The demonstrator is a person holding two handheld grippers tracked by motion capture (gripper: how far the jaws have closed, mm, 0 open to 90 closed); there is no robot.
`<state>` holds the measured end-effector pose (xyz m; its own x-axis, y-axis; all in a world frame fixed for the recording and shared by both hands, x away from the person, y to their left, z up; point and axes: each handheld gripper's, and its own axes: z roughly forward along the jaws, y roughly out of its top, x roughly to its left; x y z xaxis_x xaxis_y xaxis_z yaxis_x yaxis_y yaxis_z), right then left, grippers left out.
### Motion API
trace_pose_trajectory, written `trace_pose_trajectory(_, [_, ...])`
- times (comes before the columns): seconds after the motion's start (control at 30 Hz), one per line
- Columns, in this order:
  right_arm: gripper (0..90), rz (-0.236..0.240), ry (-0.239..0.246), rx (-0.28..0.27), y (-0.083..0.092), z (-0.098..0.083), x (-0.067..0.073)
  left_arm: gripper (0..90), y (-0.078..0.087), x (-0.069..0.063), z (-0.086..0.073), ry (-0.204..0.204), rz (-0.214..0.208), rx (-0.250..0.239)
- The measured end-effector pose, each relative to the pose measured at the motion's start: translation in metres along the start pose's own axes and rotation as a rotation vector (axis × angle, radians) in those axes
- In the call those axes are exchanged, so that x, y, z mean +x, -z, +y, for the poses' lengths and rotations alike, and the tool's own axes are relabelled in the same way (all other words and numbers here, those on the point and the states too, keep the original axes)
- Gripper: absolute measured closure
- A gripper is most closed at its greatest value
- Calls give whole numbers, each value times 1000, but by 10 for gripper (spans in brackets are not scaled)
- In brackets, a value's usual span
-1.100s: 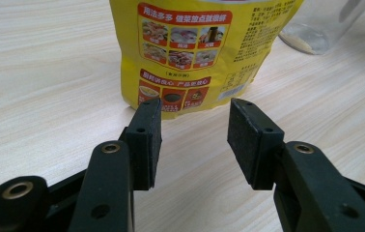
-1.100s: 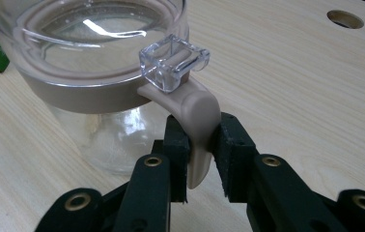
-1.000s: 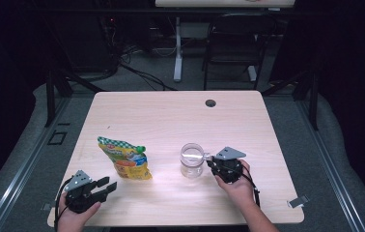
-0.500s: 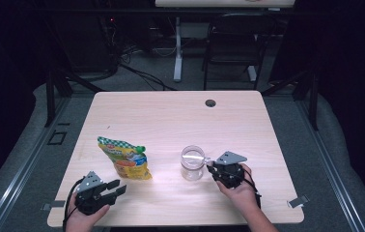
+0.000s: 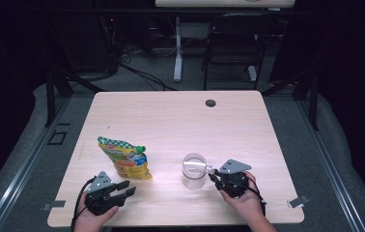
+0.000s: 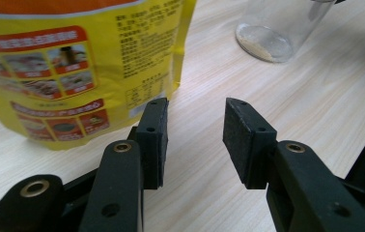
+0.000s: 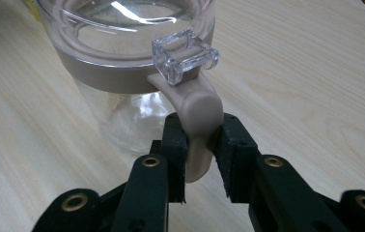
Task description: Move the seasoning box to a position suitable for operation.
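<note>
The clear jar point(image 5: 193, 170) stands on the table point(image 5: 180, 121), its beige latch tab point(image 7: 199, 121) pinched by the right gripper point(image 7: 201, 145). Leftward, the yellow pouch point(image 5: 124, 158) lies just ahead of the left gripper point(image 6: 195, 137), whose jaws are spread and empty.

A pale wood-grain worktop point(image 5: 180, 121) with rounded corners is set on grey carpet point(image 5: 315, 159), and a dark round cable hole point(image 5: 211, 103) is cut near its far edge. Metal floor rails point(image 5: 21, 169) are run along both sides. Behind, a dark chair point(image 5: 231, 46) and a white table leg point(image 5: 177, 48) are seen among black cables point(image 5: 137, 72). The surroundings are left in deep shadow.
</note>
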<state>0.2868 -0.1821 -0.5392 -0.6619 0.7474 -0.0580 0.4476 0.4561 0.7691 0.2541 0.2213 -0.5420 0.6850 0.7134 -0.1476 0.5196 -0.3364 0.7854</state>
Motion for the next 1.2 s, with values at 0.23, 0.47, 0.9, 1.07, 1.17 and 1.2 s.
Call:
trace_pose_trajectory(0.23, [739, 30, 30, 10, 13, -8, 8, 613, -6, -5, 3, -27, -17, 14])
trace_pose_trajectory(0.47, [739, 42, 11, -15, 14, -13, 3, 613, -12, -9, 5, -16, -50, 8])
trace_pose_trajectory(0.9, [750, 15, -10, -50, 2, -7, -1, 613, -27, -18, 11, -32, -73, 27])
trace_pose_trajectory(1.07, [749, 24, -5, -55, -3, -4, 0, 613, -33, -22, 16, -42, -78, 26])
trace_pose_trajectory(1.17, [741, 40, -2, -54, -6, -1, 0, 613, -36, -25, 19, -45, -84, 24])
trace_pose_trajectory(1.2, [730, 46, -11, -55, -7, 0, 0, 613, -37, -26, 20, -43, -88, 24])
